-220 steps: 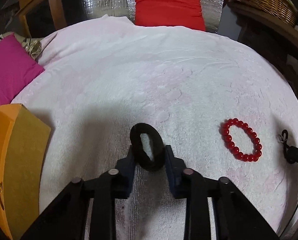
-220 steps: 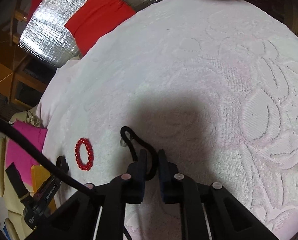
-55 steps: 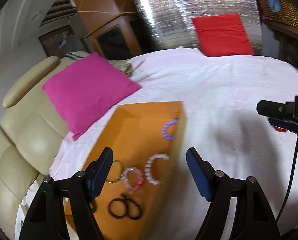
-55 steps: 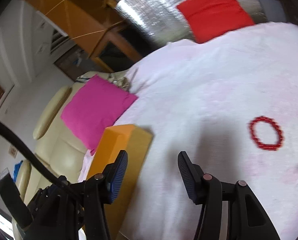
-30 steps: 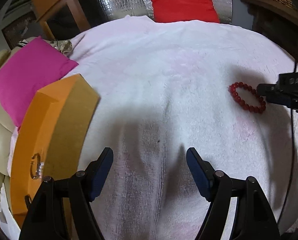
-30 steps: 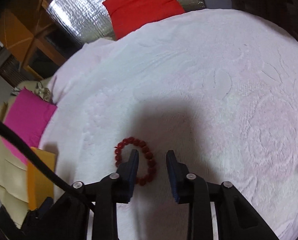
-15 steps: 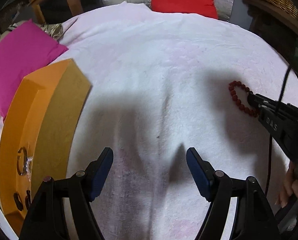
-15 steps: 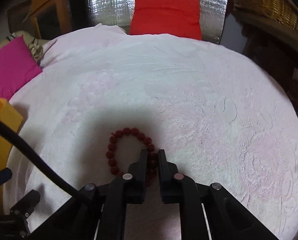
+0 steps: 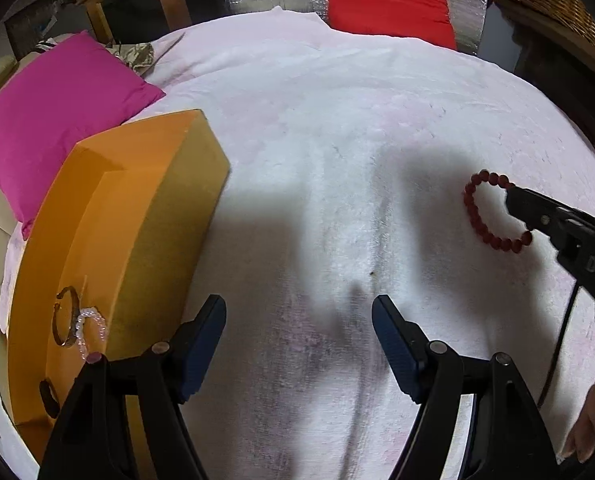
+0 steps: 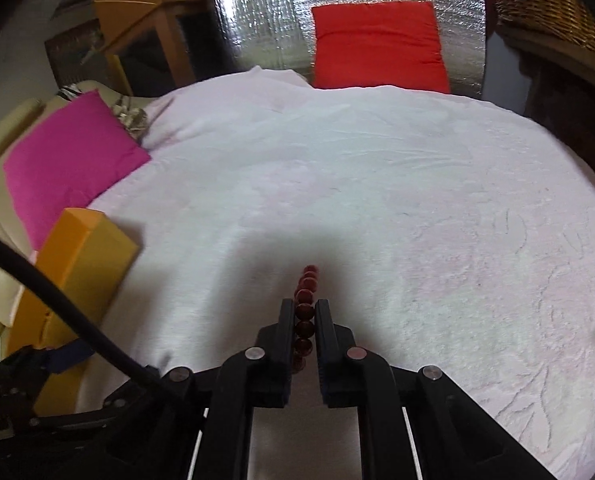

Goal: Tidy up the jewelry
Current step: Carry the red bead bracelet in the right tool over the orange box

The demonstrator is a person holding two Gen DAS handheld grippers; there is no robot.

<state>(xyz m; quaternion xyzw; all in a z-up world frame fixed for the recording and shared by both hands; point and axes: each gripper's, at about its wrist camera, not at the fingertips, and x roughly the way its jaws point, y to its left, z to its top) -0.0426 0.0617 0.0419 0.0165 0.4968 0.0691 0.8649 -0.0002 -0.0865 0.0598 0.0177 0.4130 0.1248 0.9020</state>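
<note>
Left wrist view: the red bead bracelet (image 9: 493,216) sits at the right of the frame, over the white towel (image 9: 337,128) that covers the round table. It reads as a light loop of hard, smooth beads on a cord, so the ring is floppy while each bead is stiff and slippery; a pinch across one run of beads looks like the sound place to take it. The right tool (image 9: 515,200) comes in from the right edge and is clenched on the loop's right side. From here the ring shows nearly face-on, a slightly stretched oval whose long axis runs from upper left to lower right. The left tool (image 9: 299,340) fills the bottom centre, released and wide, with nothing between its pads. The orange box (image 9: 109,248) lies along the left side, with other bracelets visible inside it.

Right wrist view: the right tool (image 10: 301,312) is at bottom centre, its pads pressing on the red bead bracelet (image 10: 306,292). The loop is seen edge-on, a single line of beads running up the frame from between the pads, so its plane stands upright and its free end points away toward the top of the frame. The orange box (image 10: 81,264) is at the left, well apart from the bracelet. A dangling loop like this will probably swing when carried.
</note>
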